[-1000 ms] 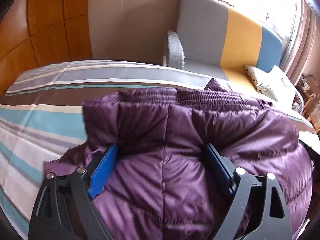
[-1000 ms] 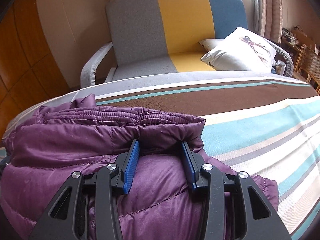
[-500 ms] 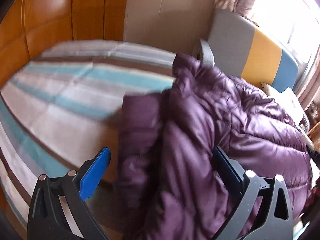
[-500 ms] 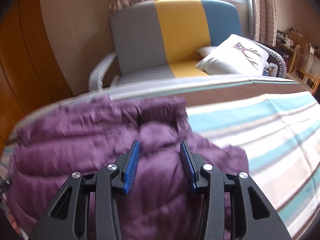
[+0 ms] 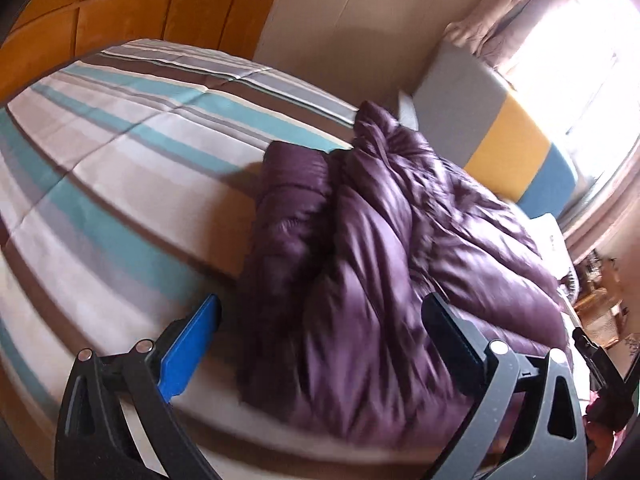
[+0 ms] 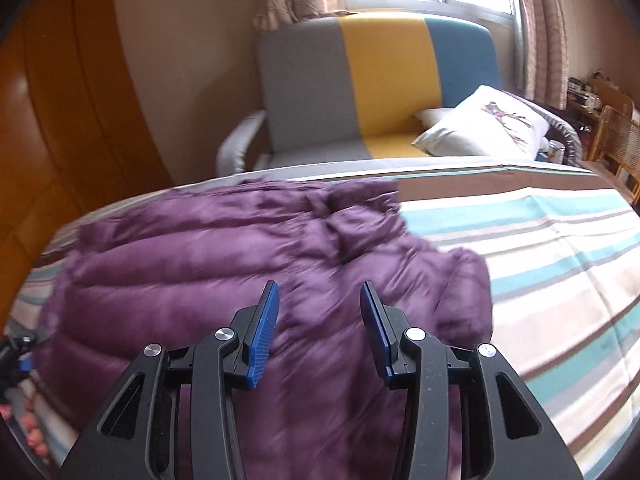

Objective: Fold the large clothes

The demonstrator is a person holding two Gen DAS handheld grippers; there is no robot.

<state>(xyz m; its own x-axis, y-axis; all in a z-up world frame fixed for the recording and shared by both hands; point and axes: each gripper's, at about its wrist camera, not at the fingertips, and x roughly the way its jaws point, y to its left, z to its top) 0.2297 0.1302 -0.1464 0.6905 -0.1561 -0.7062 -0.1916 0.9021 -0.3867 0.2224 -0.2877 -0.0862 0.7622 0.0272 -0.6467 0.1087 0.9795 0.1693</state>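
I am working over one purple down jacket (image 5: 380, 240), which is lying folded in a thick heap on the one striped bedspread (image 5: 120, 168), toward the side of the bed nearest the one sofa (image 6: 380, 80) in grey, yellow and blue. My left tongs (image 5: 320, 312) are standing wide apart; their jaws have just been opening, and the jacket's edge is showing between them, with neither pad pressing on it. My right tongs (image 6: 320, 296) are standing partly apart above the quilted fabric, their two blue pads (image 6: 262, 332) clear of it and gripping nothing. Two pillows (image 6: 488, 128) are resting on the sofa seat.
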